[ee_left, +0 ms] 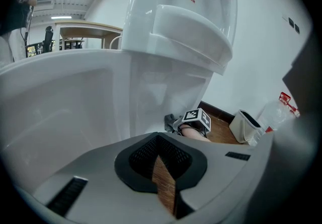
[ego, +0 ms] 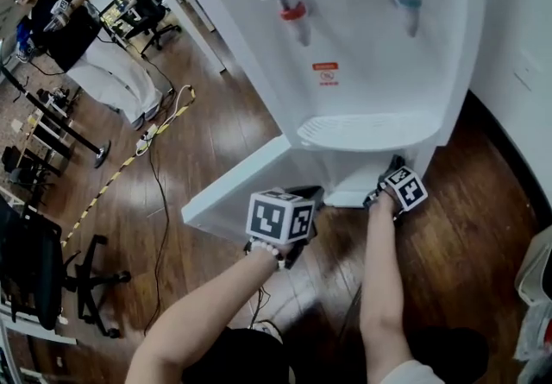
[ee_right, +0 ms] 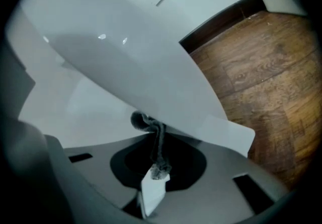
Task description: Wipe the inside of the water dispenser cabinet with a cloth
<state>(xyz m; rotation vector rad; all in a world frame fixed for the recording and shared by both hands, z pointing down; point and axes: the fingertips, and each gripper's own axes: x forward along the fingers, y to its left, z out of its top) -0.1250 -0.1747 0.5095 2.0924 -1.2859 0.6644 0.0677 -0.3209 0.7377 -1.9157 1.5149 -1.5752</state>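
Note:
The white water dispenser (ego: pixel 362 46) stands against the wall, its low cabinet door (ego: pixel 233 192) swung open to the left. My right gripper (ego: pixel 390 170) is at the right side of the cabinet opening under the drip tray (ego: pixel 366 130). In the right gripper view it (ee_right: pixel 157 167) is shut on a twisted grey cloth (ee_right: pixel 158 142) against the white body (ee_right: pixel 126 67). My left gripper (ego: pixel 306 198) hangs just in front of the open door. Its jaws (ee_left: pixel 160 160) are shut with nothing in them. The left gripper view also shows the cloth (ee_left: pixel 170 120) beside the right gripper's marker cube (ee_left: pixel 197 117).
Wood floor (ee_right: pixel 261 77) spreads around the dispenser, with a dark baseboard along the wall. A white bin (ee_left: pixel 246 126) and a plastic bottle (ee_left: pixel 276 112) stand to the dispenser's right. Cables and striped tape (ego: pixel 147 145) cross the floor at left, near office chairs (ego: pixel 86 287) and a person (ego: pixel 52 11).

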